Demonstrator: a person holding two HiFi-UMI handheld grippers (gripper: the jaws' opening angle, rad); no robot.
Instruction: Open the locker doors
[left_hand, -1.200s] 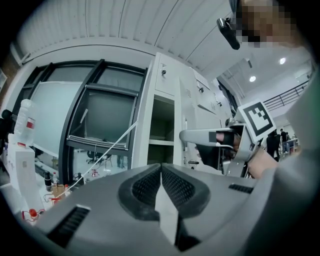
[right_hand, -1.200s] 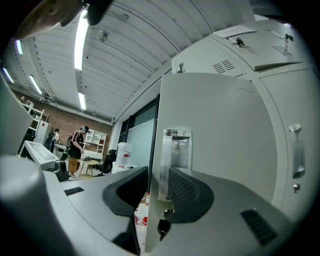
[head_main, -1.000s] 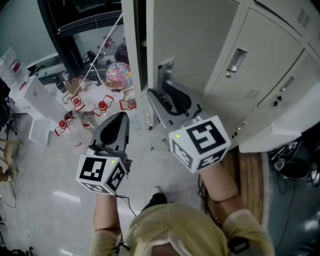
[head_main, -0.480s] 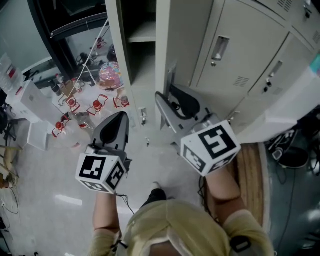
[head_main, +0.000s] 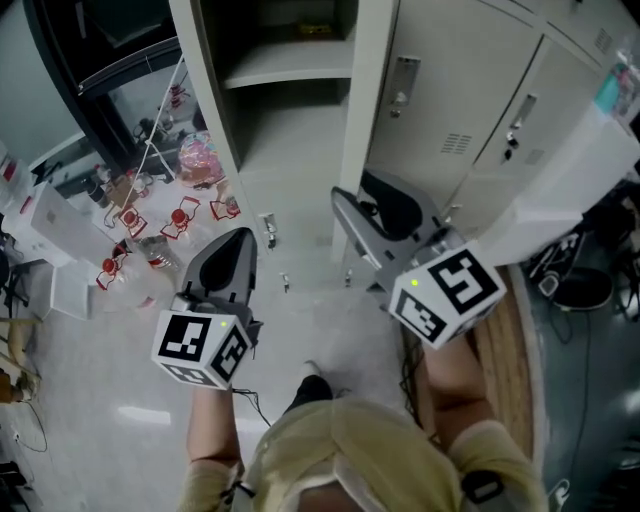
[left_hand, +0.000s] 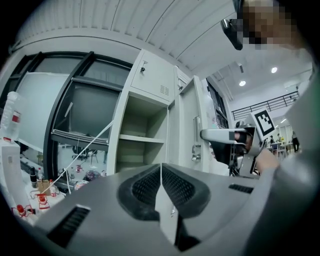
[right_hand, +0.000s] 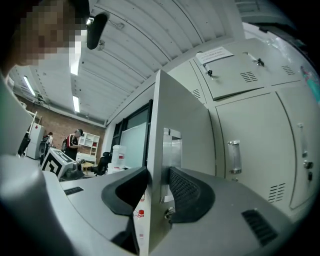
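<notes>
Pale floor (head_main: 90, 380) with small red items (head_main: 181, 216)

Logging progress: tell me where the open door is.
Head view, centre: the door stands edge-on, right of the open locker, its edge between the right gripper's opening jaws.

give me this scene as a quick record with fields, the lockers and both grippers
open door: pale grey metal locker door stands open, seen edge-on from the head view
inside: bare shelf visible
neighbour: next grey door closed
right: right gripper jaws opening, open door's edge between them
left: left gripper jaws together, nothing held, apart from the lockers
</notes>
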